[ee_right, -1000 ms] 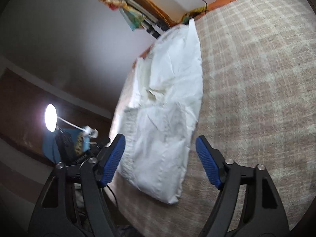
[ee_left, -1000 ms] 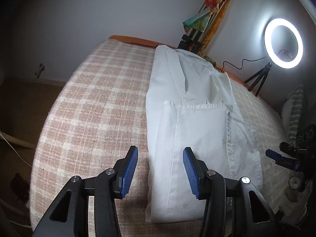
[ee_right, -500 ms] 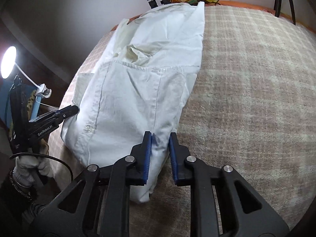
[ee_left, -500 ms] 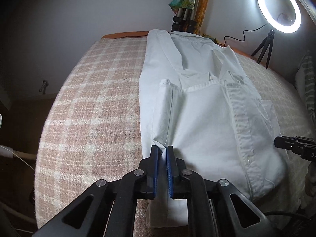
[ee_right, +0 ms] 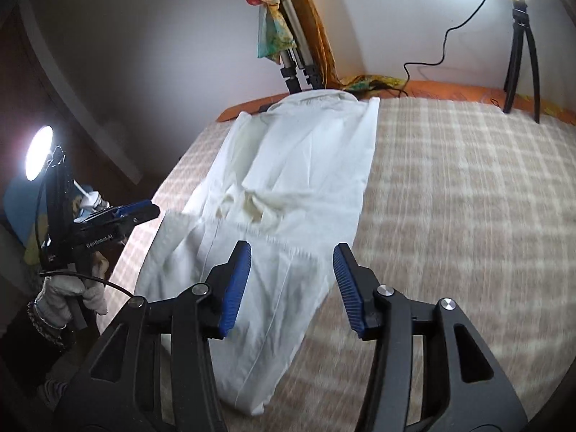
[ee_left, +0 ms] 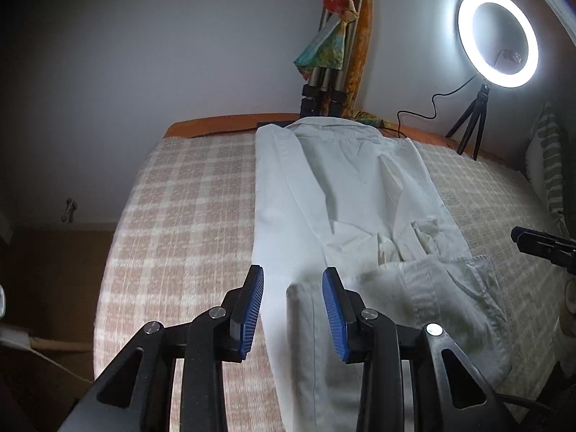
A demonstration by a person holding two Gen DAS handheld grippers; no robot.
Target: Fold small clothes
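We noted the white cotton button-front garment [ee_left: 345, 208] lying lengthwise on the checked bed cover [ee_left: 180, 234], soft, light, crease-prone, best pinched at hem corners; left tongs [ee_left: 292, 311] and right tongs [ee_right: 292, 288] were opening, gripping nothing.

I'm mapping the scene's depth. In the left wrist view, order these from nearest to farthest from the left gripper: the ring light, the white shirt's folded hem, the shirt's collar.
1. Folded hem of the white shirt: just beyond the left gripper, slightly right.
2. Collar: at the bed's far edge, straight ahead.
3. Ring light: by the wall, upper right.
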